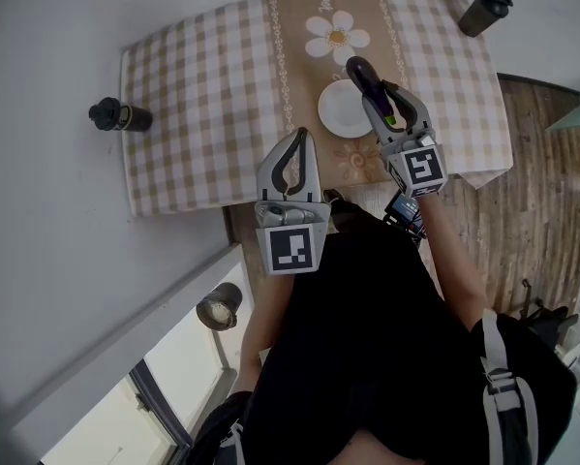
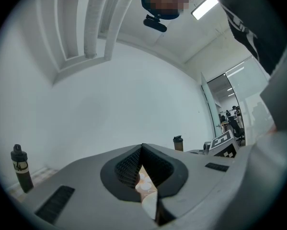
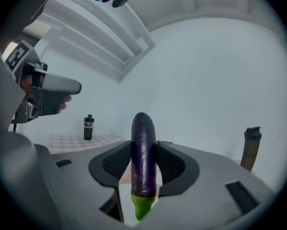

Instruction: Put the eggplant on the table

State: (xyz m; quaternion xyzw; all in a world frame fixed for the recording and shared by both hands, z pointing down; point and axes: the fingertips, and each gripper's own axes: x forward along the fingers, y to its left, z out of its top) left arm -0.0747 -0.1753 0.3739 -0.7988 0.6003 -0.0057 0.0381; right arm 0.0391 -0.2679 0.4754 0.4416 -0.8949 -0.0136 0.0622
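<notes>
- The table [image 1: 202, 85] has a checked cloth. Its near edge runs just under the back of both grippers, and the cloth hangs over it toward the person.
- Left of the left gripper [image 1: 299, 136] there is a wide stretch of bare cloth, reaching to a dark bottle [image 1: 121, 116] at the table's left edge.
- Right of the right gripper [image 1: 384, 100] a narrower strip of cloth runs to the table's right edge, with wooden floor [image 1: 532, 182] past it.
- Ahead of both grippers the flower-printed runner [image 1: 338, 37] lies bare up to the far edge. A dark cup with a lid [image 1: 484, 12] stands at the far right corner, well apart from the right gripper.
- A white plate [image 1: 340, 114] sits between the two grippers' tips, just left of the right one.
- The left gripper points away from the person, about level, with its jaws together and nothing in them.
- The right gripper, with the forearm [image 1: 444, 250] behind it, angles slightly to the left. Its jaws stand wide and clamp the eggplant [image 1: 364, 76] by its middle.
- The eggplant's purple end sticks out past the jaws over the plate's right rim, off the table, and its green stem end faces back toward the hand.
</notes>
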